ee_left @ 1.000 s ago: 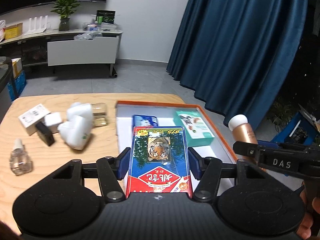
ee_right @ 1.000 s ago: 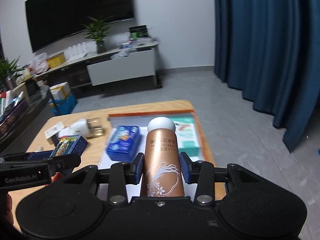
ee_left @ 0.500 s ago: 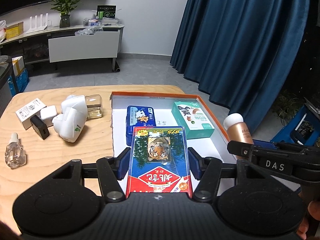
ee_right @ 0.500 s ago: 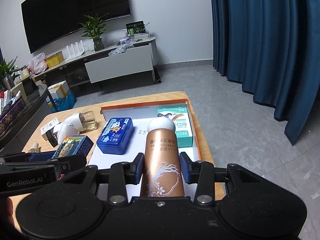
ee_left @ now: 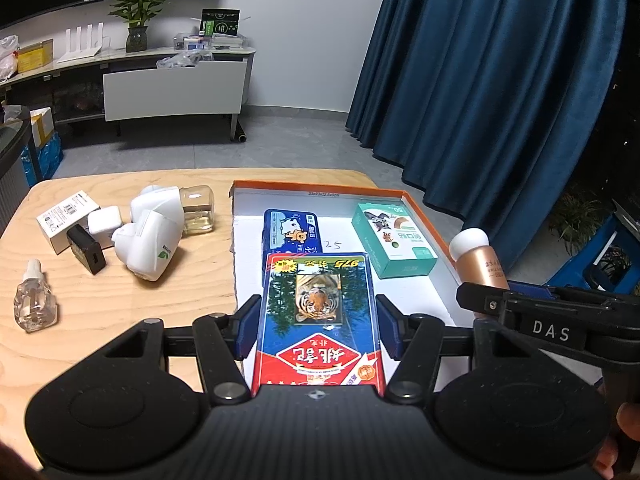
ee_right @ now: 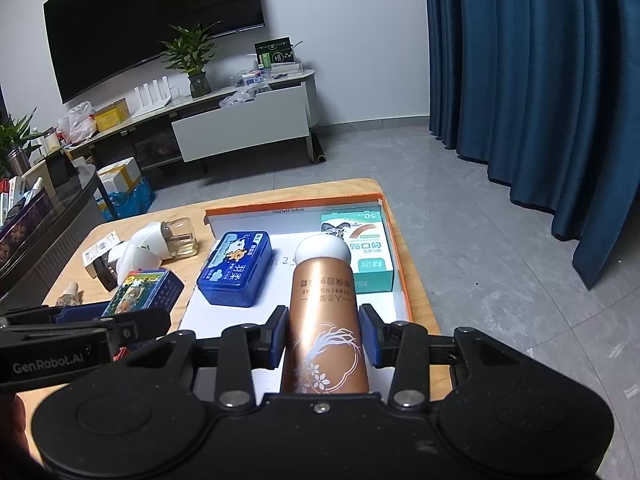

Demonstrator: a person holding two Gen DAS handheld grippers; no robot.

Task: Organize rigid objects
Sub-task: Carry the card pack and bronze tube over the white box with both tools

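Observation:
My left gripper (ee_left: 318,330) is shut on a red and blue card box with a tiger picture (ee_left: 318,312), held above the near left part of the orange-rimmed white tray (ee_left: 316,186). My right gripper (ee_right: 324,334) is shut on a copper bottle with a white cap (ee_right: 324,312), held above the tray's near side. The bottle also shows in the left wrist view (ee_left: 478,258), and the card box in the right wrist view (ee_right: 142,292). In the tray lie a blue tin (ee_right: 236,268) and a teal and white box (ee_right: 358,252).
On the wooden table (ee_left: 120,300) left of the tray lie white plug-in devices (ee_left: 150,240), a glass jar (ee_left: 198,212), a small white box (ee_left: 64,222), a black block (ee_left: 86,250) and a small clear bottle (ee_left: 32,300). Blue curtains hang at the right.
Both grippers have risen and drawn back toward me with their objects still held; more of the tray and table shows now.

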